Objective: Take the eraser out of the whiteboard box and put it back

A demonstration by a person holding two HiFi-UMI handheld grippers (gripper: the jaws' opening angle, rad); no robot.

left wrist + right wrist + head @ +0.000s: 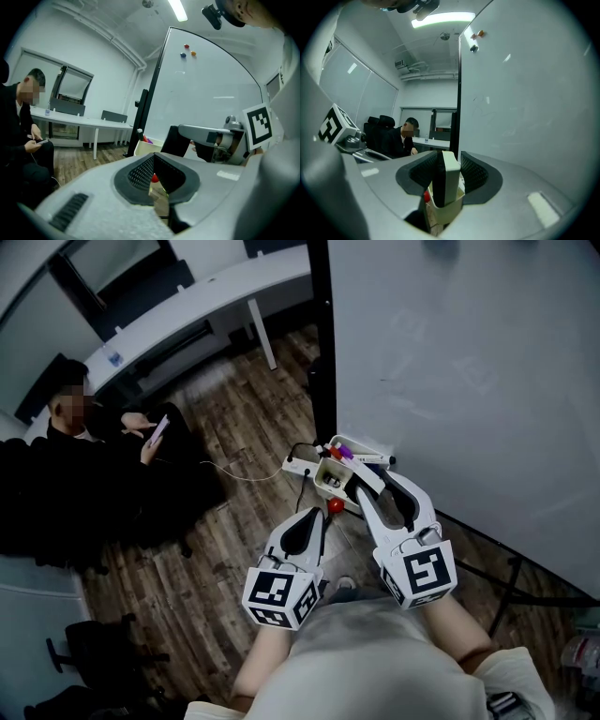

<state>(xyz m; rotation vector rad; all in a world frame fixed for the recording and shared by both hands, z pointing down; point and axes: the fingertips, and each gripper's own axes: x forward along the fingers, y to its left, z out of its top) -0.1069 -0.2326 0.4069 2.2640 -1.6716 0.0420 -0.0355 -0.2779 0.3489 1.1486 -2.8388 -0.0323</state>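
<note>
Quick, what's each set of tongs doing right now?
Left tongs: closed, empty.
Right tongs: closed on the eraser, its lower end in the whiteboard box.

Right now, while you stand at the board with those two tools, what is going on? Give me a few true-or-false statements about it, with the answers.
1. The right gripper grips the eraser, whose lower end sits in the whiteboard box. True.
2. The left gripper holds a marker. False: its jaws are together with nothing between them.
3. A seated person off to the left holds a phone. True.
4. The whiteboard is covered in writing. False: it is nearly blank, with a few small magnets near its top.
</note>
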